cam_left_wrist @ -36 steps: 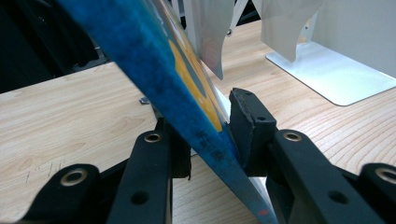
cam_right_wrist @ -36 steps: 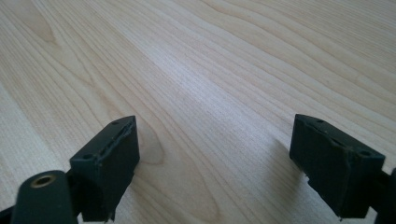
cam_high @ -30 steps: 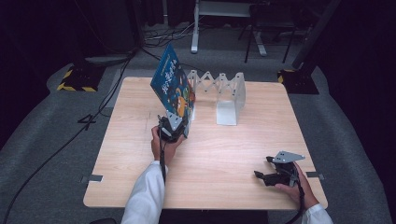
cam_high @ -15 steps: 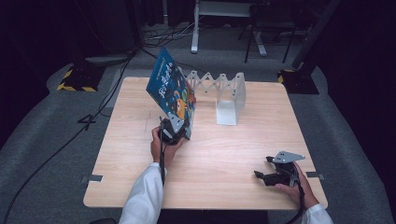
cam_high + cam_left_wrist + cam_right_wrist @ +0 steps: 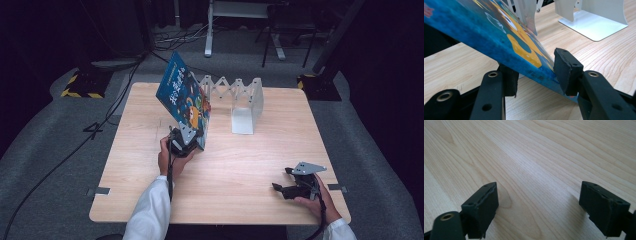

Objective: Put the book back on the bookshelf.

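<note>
High view: left gripper (image 5: 186,142) at the lower corner of a blue illustrated hardcover book (image 5: 183,98), tilted on the pale wooden table (image 5: 240,165) beside a white metal accordion book rack (image 5: 243,102).
Left gripper view: jaws just opening, slack around the book's edge (image 5: 506,47).
Right gripper view: right gripper (image 5: 544,205) open, empty.
Risk: the unsupported book may topple flat.

Book (image 5: 183,100): blue cover, orange and white cartoon figures. Folding rack (image 5: 243,102) beside book: white, zigzag lattice. Table (image 5: 240,170) beneath book: pale wood grain. Left gripper (image 5: 183,142) at book's corner: black.
</note>
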Available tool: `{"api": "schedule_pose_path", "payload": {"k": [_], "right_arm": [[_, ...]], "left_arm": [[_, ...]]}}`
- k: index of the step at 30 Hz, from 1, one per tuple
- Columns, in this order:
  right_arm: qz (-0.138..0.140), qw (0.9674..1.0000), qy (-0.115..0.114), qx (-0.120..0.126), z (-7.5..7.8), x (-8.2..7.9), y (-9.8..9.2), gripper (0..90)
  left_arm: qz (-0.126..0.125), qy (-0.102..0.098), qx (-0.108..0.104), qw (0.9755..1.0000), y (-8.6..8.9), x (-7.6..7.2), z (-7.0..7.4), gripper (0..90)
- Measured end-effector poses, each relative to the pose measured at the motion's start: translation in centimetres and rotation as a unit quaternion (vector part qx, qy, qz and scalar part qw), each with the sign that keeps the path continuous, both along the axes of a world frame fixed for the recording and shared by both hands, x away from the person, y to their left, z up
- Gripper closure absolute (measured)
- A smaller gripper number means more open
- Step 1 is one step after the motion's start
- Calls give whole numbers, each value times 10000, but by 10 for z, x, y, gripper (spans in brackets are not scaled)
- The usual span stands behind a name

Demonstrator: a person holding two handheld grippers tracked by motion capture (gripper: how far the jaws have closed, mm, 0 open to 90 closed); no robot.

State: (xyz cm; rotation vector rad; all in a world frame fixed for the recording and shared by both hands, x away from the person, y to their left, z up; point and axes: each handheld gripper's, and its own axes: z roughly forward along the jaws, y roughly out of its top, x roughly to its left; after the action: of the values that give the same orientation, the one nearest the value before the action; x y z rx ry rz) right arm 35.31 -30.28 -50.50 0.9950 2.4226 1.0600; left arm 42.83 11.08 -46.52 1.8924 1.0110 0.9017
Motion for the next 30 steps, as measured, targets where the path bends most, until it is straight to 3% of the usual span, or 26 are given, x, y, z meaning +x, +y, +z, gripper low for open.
{"api": "schedule_pose_path", "payload": {"k": [11, 19, 30], "right_arm": [[0, 10000, 6, 3, 0, 0, 0, 161], [-6, 10000, 5, -4, 0, 0, 1, 160], [-6, 10000, 4, -1, 0, 0, 0, 160]], "left_arm": [[-17, -101, 137, 9999, 5, -4, 9, 535], [-304, -44, -232, 9993, 16, -5, 10, 509], [-419, -127, -267, 9987, 30, -12, 20, 511]]}}
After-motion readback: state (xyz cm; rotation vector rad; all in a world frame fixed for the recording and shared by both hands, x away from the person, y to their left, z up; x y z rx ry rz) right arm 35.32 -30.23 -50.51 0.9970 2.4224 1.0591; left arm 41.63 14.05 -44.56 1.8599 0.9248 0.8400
